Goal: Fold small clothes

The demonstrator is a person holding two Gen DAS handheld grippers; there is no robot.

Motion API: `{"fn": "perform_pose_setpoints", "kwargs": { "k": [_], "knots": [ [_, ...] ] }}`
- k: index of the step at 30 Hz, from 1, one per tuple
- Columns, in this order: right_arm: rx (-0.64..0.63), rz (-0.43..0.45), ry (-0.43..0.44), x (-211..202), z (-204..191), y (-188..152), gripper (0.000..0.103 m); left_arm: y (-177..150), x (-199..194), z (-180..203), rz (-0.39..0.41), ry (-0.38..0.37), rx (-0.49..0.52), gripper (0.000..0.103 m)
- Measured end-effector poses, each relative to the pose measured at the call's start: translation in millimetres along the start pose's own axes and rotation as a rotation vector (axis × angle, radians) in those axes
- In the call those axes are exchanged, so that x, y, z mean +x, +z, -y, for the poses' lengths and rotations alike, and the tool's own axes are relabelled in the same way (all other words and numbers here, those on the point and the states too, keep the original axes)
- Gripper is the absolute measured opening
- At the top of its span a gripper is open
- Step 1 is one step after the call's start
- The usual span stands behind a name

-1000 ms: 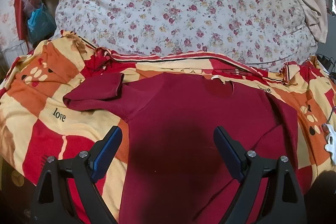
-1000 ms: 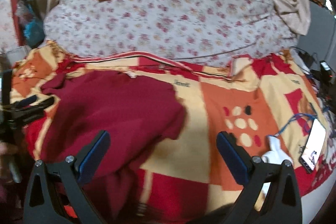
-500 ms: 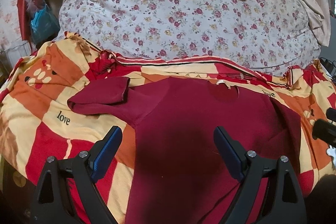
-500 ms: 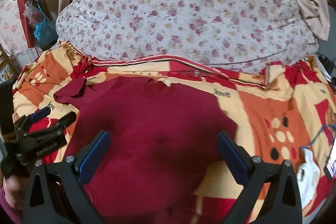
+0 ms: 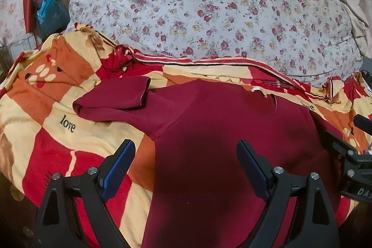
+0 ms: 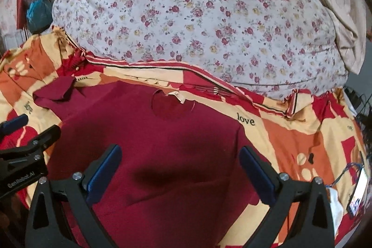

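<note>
Shift: our right gripper [image 6: 180, 172] has swung left, now centred over the maroon shirt [image 6: 167, 143]
Left gripper [image 5: 186, 166]: jaws spread wide, grasping nothing, hovering over the shirt's left side
Right gripper: released too, empty
Shirt: we see it lying flat on the checked blanket [image 5: 53, 113], left sleeve [image 5: 116, 99] doubled back, neck label [image 6: 177, 95] towards the floral quilt [image 6: 197, 22]

Black claw [image 5: 186, 169], blue pads [image 5: 118, 169]

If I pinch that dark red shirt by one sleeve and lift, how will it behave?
The dark red knit shirt will probably drape limply: its sleeve already lies folded over. It looks light, and may drag on the fuzzy red-and-orange blanket.
</note>
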State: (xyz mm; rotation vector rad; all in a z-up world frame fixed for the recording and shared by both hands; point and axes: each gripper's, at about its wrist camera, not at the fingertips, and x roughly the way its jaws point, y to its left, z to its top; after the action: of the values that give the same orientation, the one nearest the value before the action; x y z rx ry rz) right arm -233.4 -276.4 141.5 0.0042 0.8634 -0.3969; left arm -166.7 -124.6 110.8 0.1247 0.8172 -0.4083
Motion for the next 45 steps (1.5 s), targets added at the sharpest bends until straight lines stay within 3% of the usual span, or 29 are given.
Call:
{"fn": "perform_pose_setpoints", "kwargs": {
  "k": [25,39,45],
  "knots": [
    [-0.054,-0.085,0.013,42,-19,-9,0.102,-1,29,-13,-0.048,0.024,-0.034,0.071],
    [0.062,-0.147,0.198,81,-11,-9,0.102,3,52,-24,-0.075,0.069,-0.044,0.071],
    [0.06,-0.151,0.201,90,-18,-6,0.102,7,58,-34,-0.075,0.093,-0.057,0.071]
  ]
}}
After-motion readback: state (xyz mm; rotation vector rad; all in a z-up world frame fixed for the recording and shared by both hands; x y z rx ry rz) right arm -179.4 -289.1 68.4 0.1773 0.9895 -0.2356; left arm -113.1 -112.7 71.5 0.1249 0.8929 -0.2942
